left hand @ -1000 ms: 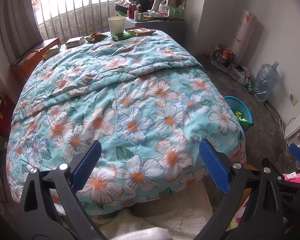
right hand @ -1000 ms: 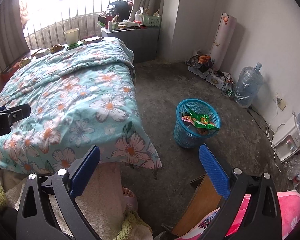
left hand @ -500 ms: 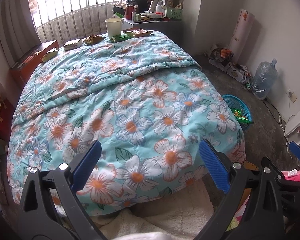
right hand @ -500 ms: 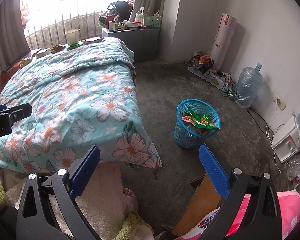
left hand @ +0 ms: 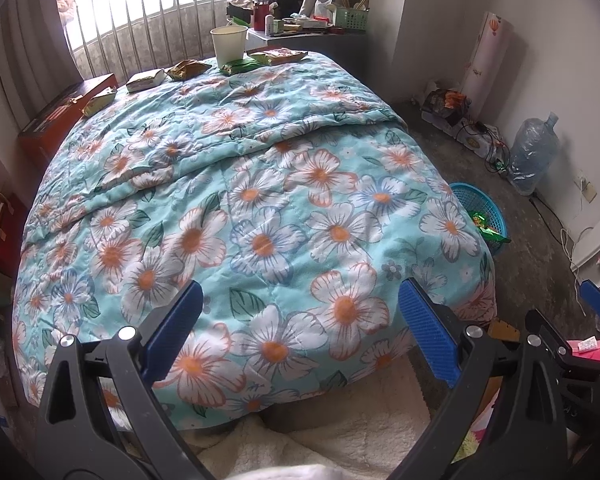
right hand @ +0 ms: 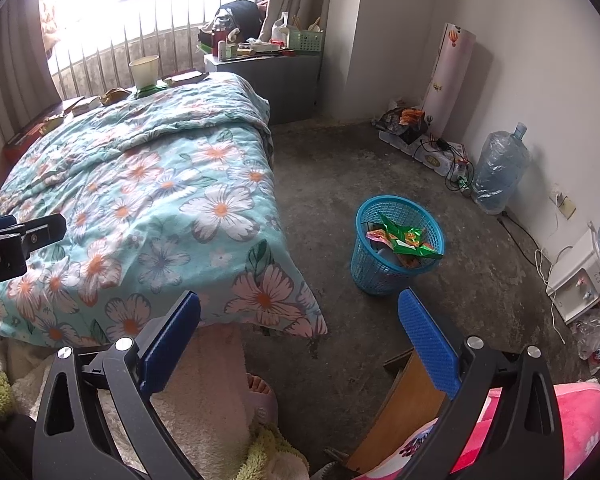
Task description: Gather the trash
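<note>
Blue-padded left tool (left hand: 300, 336) we hold level over the bed's (left hand: 260, 208) foot, fingers apart, empty. Right tool (right hand: 300, 336) also spread, empty, aimed at the floor beside the blue basket (right hand: 396, 256). Snack wrappers (left hand: 188, 69) and paper cup (left hand: 229, 43) sit at the bed's far end.

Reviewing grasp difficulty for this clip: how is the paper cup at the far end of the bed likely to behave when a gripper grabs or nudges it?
The paper cup stands upright on soft quilt, so a nudge would probably tip it. It looks thin-walled and light, so a hard squeeze may crush it. Its contents cannot be seen, so spilling is possible.
</note>
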